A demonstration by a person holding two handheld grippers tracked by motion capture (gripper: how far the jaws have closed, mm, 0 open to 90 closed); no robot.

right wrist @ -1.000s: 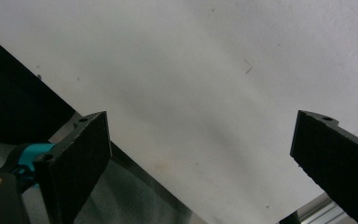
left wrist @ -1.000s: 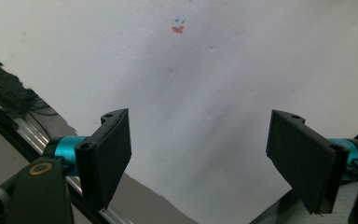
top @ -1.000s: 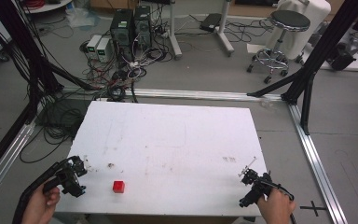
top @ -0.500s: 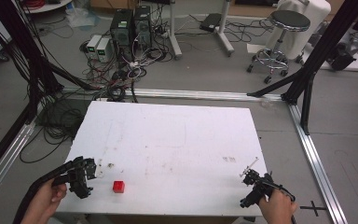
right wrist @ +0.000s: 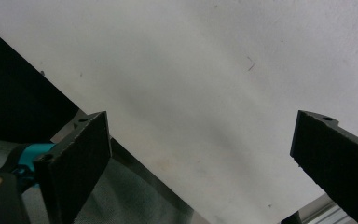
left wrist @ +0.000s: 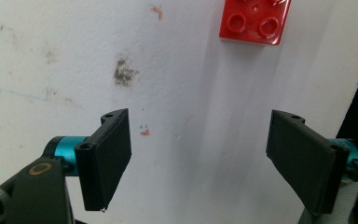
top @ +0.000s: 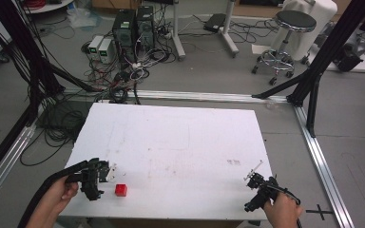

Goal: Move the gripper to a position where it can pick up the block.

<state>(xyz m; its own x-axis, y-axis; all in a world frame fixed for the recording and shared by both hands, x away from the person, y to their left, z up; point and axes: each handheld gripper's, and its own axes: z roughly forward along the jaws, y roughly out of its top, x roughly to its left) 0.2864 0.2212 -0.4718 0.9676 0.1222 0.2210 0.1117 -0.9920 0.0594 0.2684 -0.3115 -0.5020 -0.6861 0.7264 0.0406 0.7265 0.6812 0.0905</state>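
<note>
We take the red brick (top: 120, 190) as our landmark: a small studded block lying flat on the white table (top: 180, 142), close to the near edge and toward the table's left side.

Left gripper (top: 95, 179): we see it in the high view just to the left of the brick, near it but not touching, held by the person's left hand (top: 59, 192), with its cable trailing back toward the near-left corner. In the left gripper view the two black jaws stand wide apart with bare table between them; the brick (left wrist: 255, 21) sits ahead of the jaws and off toward the right-hand jaw, at the top of that view, its round studs facing up. Nothing is between the jaws. We note a grey smudge (left wrist: 123, 72) and small red marks on the table surface to the left of the brick in that view.

Right gripper (top: 258, 186): well apart from the brick, far across the table to its right, at the near-right corner, held by the person's right hand (top: 281, 211). In the right gripper view its jaws also stand wide apart, empty, over the table's edge, with white surface ahead and dark floor beyond the edge.

Beyond the table's far side from the brick we see computer towers (top: 133, 26) among tangled cables and a round stool (top: 285, 28) on the floor.
</note>
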